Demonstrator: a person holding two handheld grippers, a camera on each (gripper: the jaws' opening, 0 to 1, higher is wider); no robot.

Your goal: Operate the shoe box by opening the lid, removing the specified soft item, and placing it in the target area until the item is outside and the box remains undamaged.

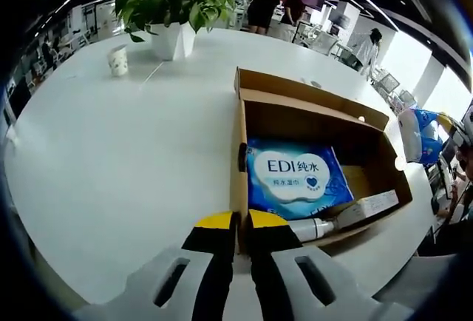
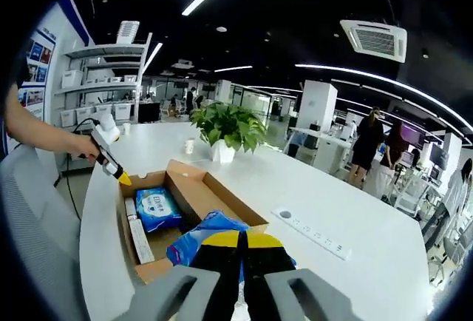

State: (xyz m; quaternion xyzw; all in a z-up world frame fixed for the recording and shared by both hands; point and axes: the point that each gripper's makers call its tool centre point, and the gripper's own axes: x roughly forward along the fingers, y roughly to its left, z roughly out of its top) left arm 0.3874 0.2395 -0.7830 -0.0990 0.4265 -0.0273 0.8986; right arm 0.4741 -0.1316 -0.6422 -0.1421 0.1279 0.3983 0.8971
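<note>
Ahead and left of the claws on the white table (image 1: 111,158) stand a potted plant (image 1: 174,7) and, left of it, a paper cup (image 1: 117,60), while farther right a power strip (image 2: 310,234) lies flat and people (image 2: 367,146) stand in the office beyond.

wipes pack (image 1: 295,177) in shoe box (image 1: 255,88) | box on table (image 1: 111,151) | plant (image 1: 174,3) behind box

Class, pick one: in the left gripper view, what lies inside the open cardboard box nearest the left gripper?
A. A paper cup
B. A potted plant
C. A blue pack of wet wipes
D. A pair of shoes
C: a blue pack of wet wipes lies flat on the floor of the open cardboard box, just ahead of the left gripper.
</note>
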